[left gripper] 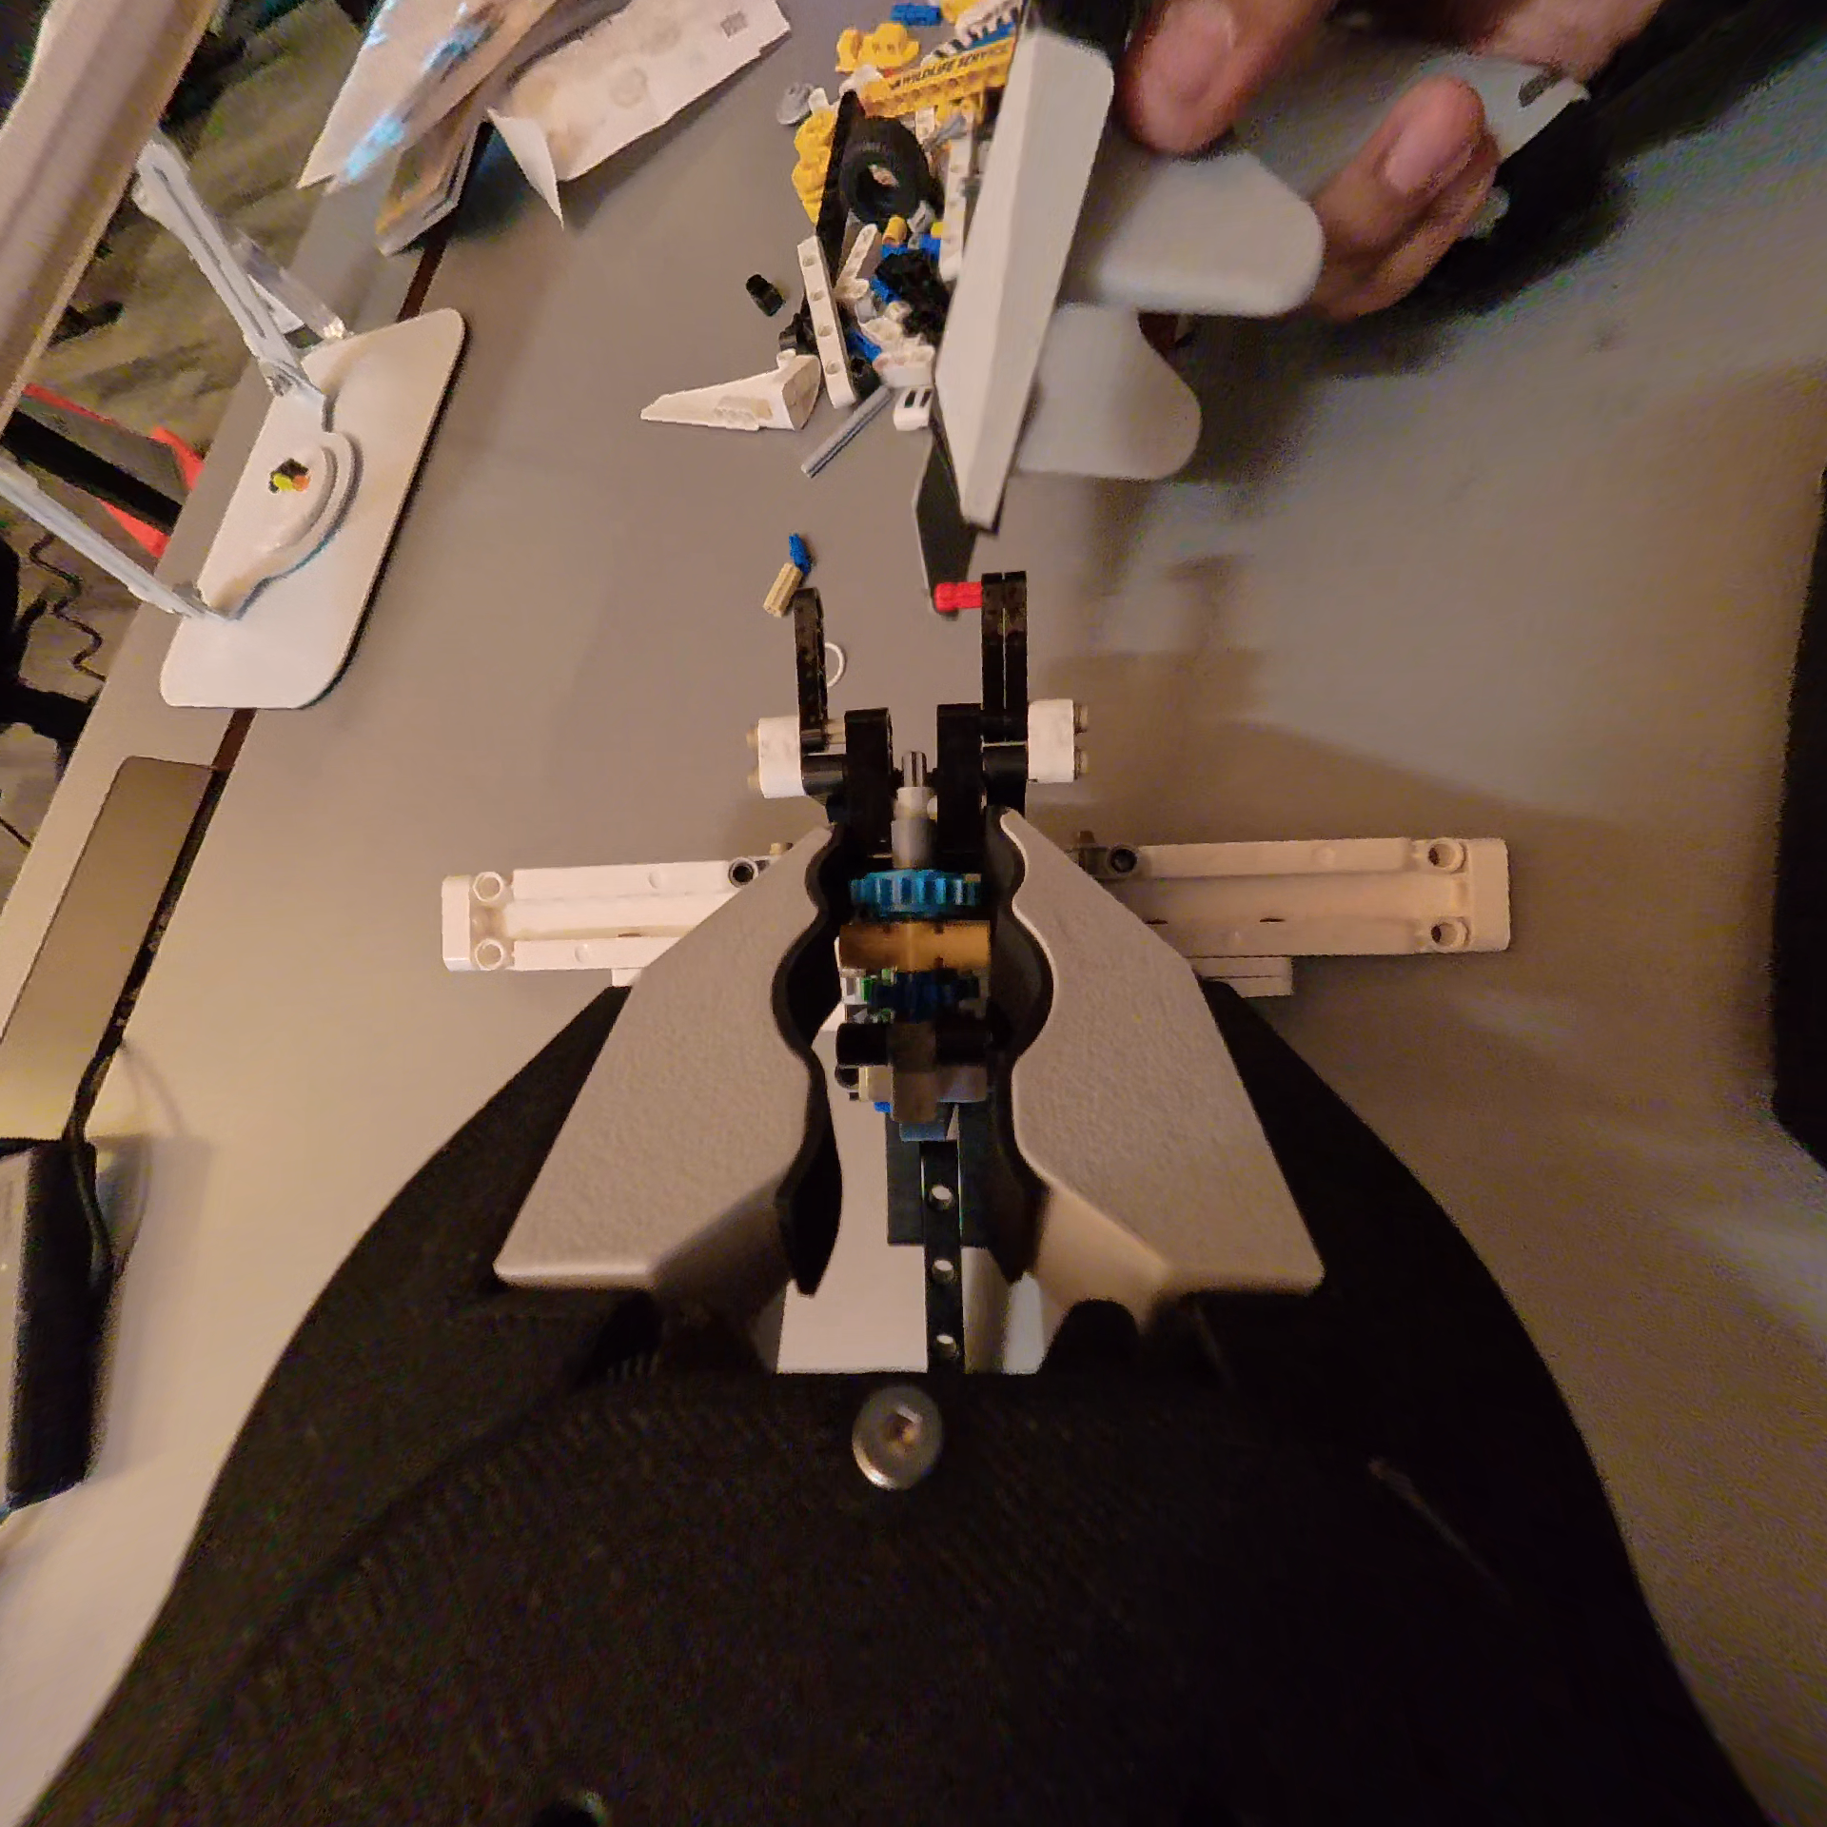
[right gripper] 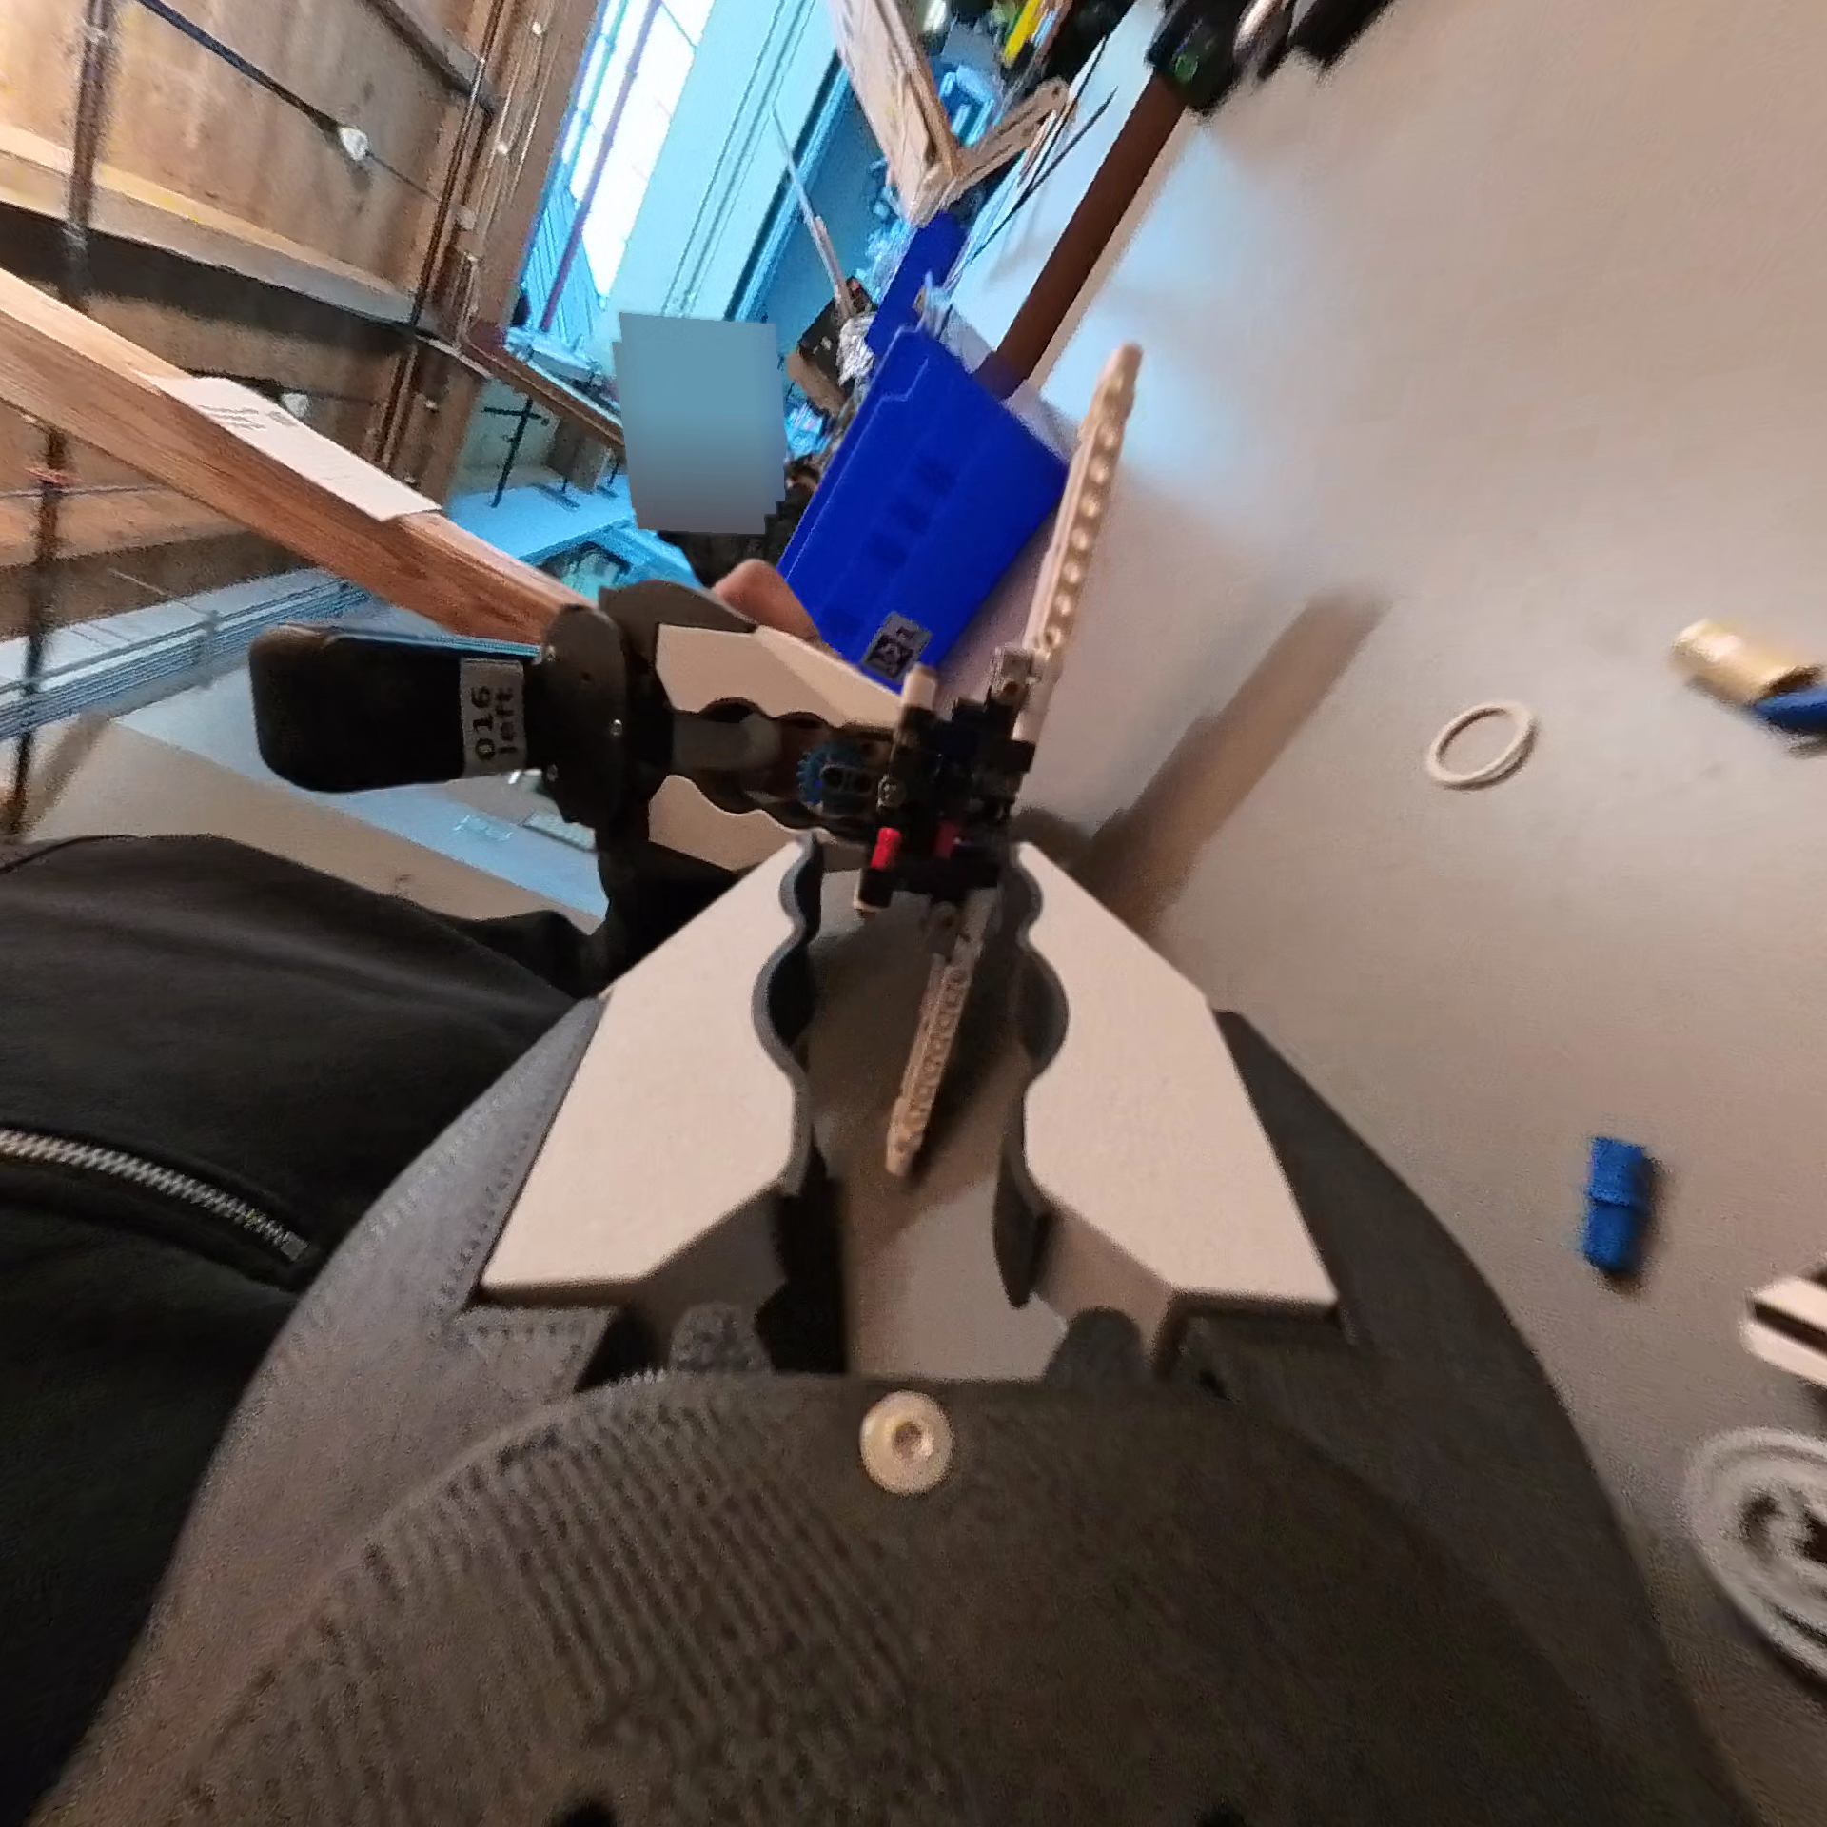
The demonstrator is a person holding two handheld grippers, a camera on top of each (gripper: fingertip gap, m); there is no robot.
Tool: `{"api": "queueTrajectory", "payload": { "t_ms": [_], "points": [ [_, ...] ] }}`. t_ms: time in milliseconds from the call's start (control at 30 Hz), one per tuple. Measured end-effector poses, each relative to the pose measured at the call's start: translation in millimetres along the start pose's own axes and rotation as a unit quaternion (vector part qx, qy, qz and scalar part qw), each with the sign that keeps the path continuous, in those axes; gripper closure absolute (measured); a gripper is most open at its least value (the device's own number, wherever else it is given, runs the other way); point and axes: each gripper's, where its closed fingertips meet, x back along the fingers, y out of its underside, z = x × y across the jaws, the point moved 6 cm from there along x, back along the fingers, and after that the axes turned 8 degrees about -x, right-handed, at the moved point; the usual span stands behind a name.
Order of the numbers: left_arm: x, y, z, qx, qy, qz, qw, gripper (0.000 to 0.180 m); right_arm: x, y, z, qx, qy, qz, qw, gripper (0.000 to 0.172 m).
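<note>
My left gripper (left gripper: 914, 840) is shut on a brick-built assembly (left gripper: 914, 895) with blue gears, a tan block and black beams. Long white beams (left gripper: 1315, 890) stick out to both sides of it. Two black beams (left gripper: 1003, 643) stand up at its far end, one with a red pin. My right gripper (right gripper: 914, 870) is open. Its fingertips stand around that far end (right gripper: 939, 781) with a gap on the left side, and a white beam (right gripper: 939, 1038) shows between the fingers. In the left wrist view the right gripper (left gripper: 974, 494) hovers just beyond the black beams, held by a hand (left gripper: 1384, 148).
A pile of loose yellow, black and white parts (left gripper: 890, 198) lies at the back of the grey table. A white lamp base (left gripper: 297, 514) and paper sheets (left gripper: 593, 89) are at the left. A white ring (right gripper: 1483, 743), a blue pin (right gripper: 1616, 1216) and a blue bin (right gripper: 919, 494) are nearby. One gripper's finger ends stand about 6 cm off the other's.
</note>
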Motion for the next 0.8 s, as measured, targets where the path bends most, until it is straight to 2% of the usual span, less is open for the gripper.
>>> {"api": "queueTrajectory", "payload": {
  "t_ms": [100, 133, 167, 367, 667, 800],
  "points": [
    [0.3, -2.9, 2.4, -0.009, 0.004, 0.002, 1.0, 0.155, -8.6, 6.9, -1.0, -0.025, -0.03, -0.026, 0.999, 0.147],
    [-0.2, -2.7, 3.0, -0.012, 0.006, -0.002, 1.0, 0.155, -9.9, 7.4, -2.5, -0.032, -0.045, -0.028, 0.998, 0.161],
    [-0.3, -2.3, 3.3, -0.015, 0.006, -0.007, 1.0, 0.155, -10.9, 7.6, -2.8, -0.039, -0.053, -0.029, 0.997, 0.167],
    [-4.1, -3.4, 13.1, -0.051, 0.026, -0.015, 0.998, 0.154, -8.9, 7.3, 4.5, -0.045, -0.034, -0.033, 0.998, 0.17],
    [-10.3, -3.4, 13.6, -0.076, 0.032, -0.024, 0.996, 0.153, -5.3, 11.6, 12.1, -0.067, -0.016, 0.053, 0.996, 0.172],
    [-11.7, -0.8, 11.5, -0.057, 0.047, -0.005, 0.997, 0.153, -5.0, 12.3, 11.4, -0.059, -0.006, 0.081, 0.995, 0.172]
  ]
}}
